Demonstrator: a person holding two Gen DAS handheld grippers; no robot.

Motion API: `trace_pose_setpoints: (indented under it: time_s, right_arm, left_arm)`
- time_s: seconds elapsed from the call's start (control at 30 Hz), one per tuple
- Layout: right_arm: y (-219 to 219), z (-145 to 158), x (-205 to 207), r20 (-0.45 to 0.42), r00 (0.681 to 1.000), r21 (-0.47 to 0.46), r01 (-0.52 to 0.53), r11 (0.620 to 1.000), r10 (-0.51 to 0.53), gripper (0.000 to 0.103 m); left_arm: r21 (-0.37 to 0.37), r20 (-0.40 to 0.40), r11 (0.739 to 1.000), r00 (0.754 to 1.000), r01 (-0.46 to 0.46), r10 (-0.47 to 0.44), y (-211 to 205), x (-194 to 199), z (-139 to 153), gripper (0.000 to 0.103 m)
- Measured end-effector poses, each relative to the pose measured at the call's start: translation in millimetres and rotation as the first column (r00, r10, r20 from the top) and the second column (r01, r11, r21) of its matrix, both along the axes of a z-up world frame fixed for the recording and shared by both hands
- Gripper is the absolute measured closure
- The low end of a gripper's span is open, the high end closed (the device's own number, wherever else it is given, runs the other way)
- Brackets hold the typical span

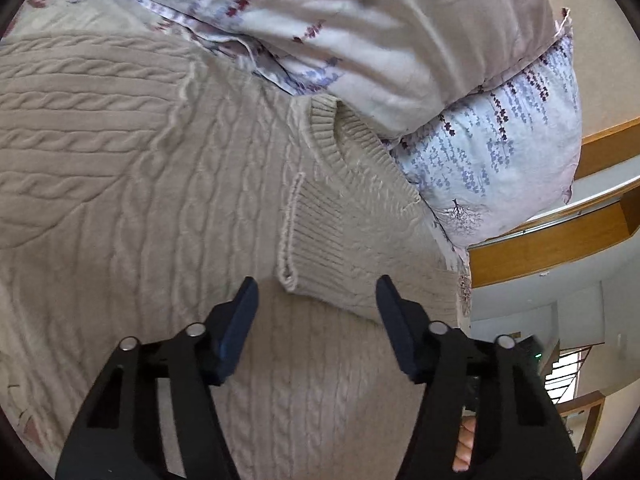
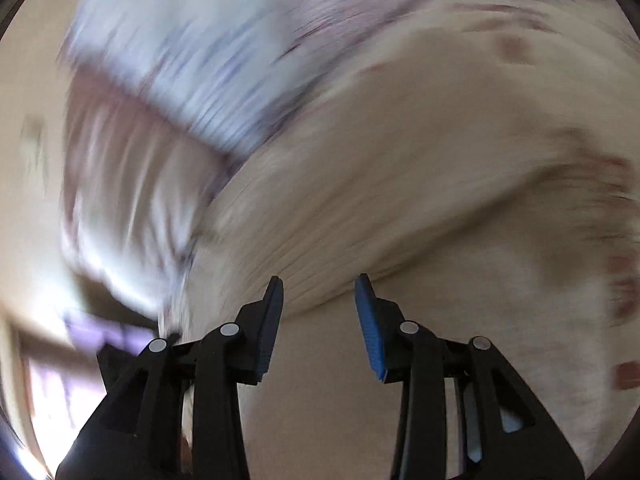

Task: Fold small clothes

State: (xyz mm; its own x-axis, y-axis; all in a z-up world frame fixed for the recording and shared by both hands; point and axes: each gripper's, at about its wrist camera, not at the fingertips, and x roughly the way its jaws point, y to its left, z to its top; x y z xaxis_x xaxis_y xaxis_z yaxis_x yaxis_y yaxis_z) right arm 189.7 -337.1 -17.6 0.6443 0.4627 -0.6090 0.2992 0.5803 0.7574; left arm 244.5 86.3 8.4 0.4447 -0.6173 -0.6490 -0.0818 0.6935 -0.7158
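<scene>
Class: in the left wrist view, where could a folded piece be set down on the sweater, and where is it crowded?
Free: the flat cable-knit body of the sweater, left of the ribbed cuff and ahead of the open left gripper. Crowded: the upper right, where the floral pillows press against the sweater's neckline.

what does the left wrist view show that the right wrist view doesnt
Only the left wrist view: a sharp beige cable-knit sweater with its ribbed cuff folded over, a floral pillow and wooden shelving. Only the right wrist view: heavy blur, just smeared beige cloth and pale floral fabric. Both: an open, empty hand-held gripper, left and right, over the bedding.
</scene>
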Motion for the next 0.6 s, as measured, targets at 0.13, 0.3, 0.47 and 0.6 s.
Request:
trace_pose_setpoints:
  time_s: [0.13,0.3,0.47,0.6]
  right_arm:
    - [-47,-24,-14,-0.014,0.985,0.136,0.174,0.975,-0.173,0.065]
    - [-60,-14,-15,0.046,0.968,0.084,0.240,0.967,-0.245,0.071]
    - [-52,-9,-9,0.055,0.972,0.048,0.225,0.973,-0.227,0.071]
    - [-39,-8,-3,0.046,0.979,-0.022,0.199,0.980,-0.198,0.091]
  left_arm:
    - [0.012,-0.028,1.000,0.999,0.023,-0.022,-15,12,-7,0.063]
    - [0.022,-0.018,0.999,0.999,0.046,-0.045,-29,27,-10,0.095]
    - [0.065,0.083,0.997,0.996,0.033,-0.038,-18,30,15,0.096]
    - [0.166,0.105,0.986,0.994,0.009,-0.027,-3,22,20,0.096]
